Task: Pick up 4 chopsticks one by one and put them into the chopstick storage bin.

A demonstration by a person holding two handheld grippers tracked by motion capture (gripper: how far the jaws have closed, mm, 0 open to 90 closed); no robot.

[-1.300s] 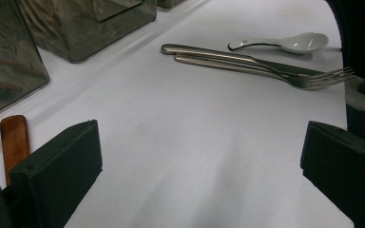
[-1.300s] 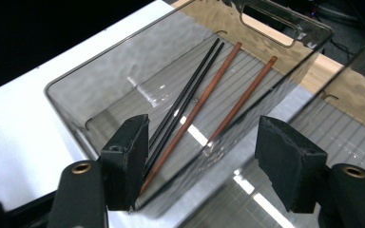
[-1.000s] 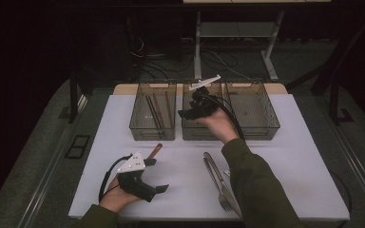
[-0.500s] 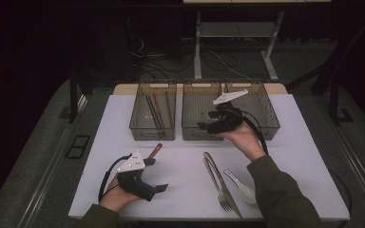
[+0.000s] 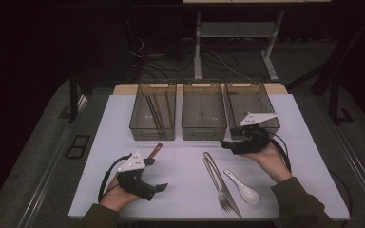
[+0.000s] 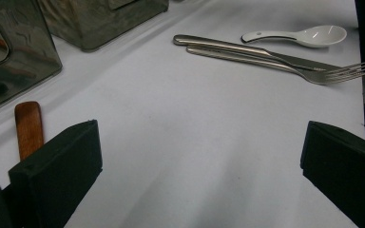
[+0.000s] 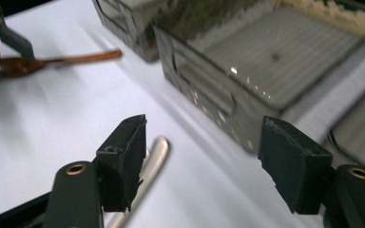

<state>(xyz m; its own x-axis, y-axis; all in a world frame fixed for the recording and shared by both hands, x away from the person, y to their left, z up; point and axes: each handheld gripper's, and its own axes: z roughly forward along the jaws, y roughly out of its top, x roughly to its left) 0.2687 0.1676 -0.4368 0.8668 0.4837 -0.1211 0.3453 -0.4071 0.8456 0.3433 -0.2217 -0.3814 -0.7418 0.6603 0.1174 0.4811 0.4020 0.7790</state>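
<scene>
Cutlery lies on the white counter (image 5: 180,190) in front of three clear bins set in a row at its far side. The right hand-held gripper (image 5: 229,144) hangs just in front of the gap between the middle bin (image 5: 203,131) and the right bin (image 5: 252,97), its jaws apart with nothing between them. In the right gripper view the rounded handle end of the knife (image 7: 145,178) lies on the counter just under the left-hand jaw; the picture is blurred, so whether jaw and handle touch is hard to say.

The knife (image 5: 216,175) and the fork (image 5: 221,190) lie side by side, touching along their length, near the front edge at the right of centre. A white spoon (image 5: 242,187) lies just to their right, apart from them.

The left hand-held gripper (image 5: 159,187) rests low over the counter at the front left, jaws wide apart and empty, pointing across the bare surface toward the fork, knife and spoon, as the left gripper view shows. A wooden spoon (image 5: 154,151) lies just beyond it, its handle end near the left bin (image 5: 145,133). That bin holds several dark sticks, probably chopsticks (image 5: 154,111). The middle and right bins look empty.
</scene>
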